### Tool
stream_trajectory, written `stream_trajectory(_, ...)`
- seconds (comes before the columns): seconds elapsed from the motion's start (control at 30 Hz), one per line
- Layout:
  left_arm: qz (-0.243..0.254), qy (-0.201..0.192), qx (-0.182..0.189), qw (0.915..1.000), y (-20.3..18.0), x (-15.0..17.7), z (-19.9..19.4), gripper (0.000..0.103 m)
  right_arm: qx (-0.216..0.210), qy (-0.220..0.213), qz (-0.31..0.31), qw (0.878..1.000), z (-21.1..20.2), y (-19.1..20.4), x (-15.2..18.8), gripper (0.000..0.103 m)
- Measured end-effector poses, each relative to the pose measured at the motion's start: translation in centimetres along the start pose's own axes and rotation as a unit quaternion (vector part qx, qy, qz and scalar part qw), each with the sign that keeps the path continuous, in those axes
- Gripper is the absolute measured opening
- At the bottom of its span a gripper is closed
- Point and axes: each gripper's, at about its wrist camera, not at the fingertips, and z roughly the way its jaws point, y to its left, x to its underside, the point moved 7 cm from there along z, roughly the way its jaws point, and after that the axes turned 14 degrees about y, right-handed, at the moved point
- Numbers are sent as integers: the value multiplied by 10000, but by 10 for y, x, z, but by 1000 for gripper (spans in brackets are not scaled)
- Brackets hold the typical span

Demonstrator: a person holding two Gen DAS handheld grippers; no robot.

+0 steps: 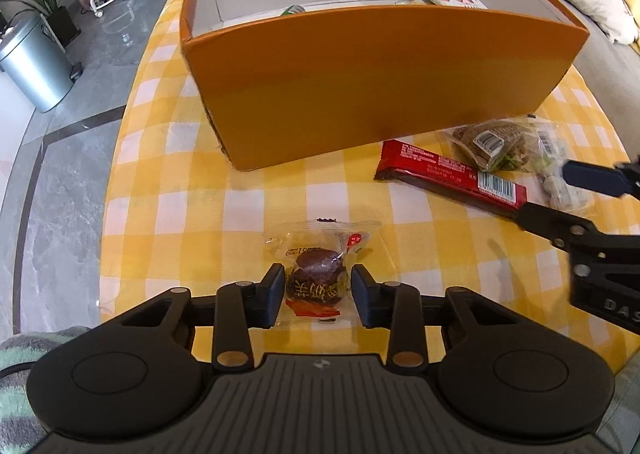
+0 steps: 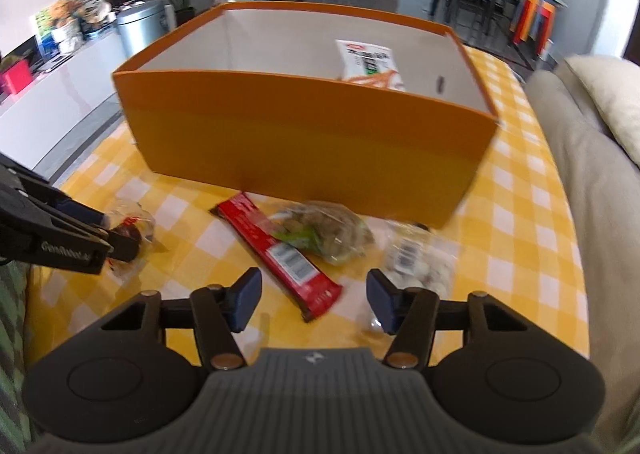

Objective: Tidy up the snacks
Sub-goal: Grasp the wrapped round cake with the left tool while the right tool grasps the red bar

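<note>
Left gripper (image 1: 316, 296) jaws parted, straddling a wrapped brown candy (image 1: 318, 280) without clamping it.
Right gripper (image 2: 314, 298) gapes wide over the red bar (image 2: 276, 250); orange box (image 2: 304, 142) stands at 12 o'clock.

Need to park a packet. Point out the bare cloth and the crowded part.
Bare checked cloth lies left of the orange box, and between it and the dark sweet's wrapper. Crowded: the box's right front, where red bar, green-brown packet and white-sweets bag cluster.
</note>
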Motion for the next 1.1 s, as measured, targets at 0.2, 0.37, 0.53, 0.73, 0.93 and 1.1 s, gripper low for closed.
stream_trajectory(0.2,70,47,-84,9999,-2,0,3,40,-68,167,-146,9997,22,6,-7,47)
stream_trajectory(0.37,69,49,-83,9999,-2,0,3,40,-210,419,145,9988,40,-3,-6,38)
stream_trajectory(0.53,8,16,-36,10000,-2,0,3,39,-205,523,112,9984,40,0,-4,28)
stream_trajectory(0.73,-95,22,350,9993,-11,3,0,39,-530,1129,355,9916,32,5,15,4)
stream_trajectory(0.93,-88,-49,378,9992,-18,2,-2,39,-1023,1353,538,9840,23,14,31,5)
stream_trajectory(1.1,-275,-79,277,9992,-8,2,-5,39,-326,510,145,9981,14,9,17,48)
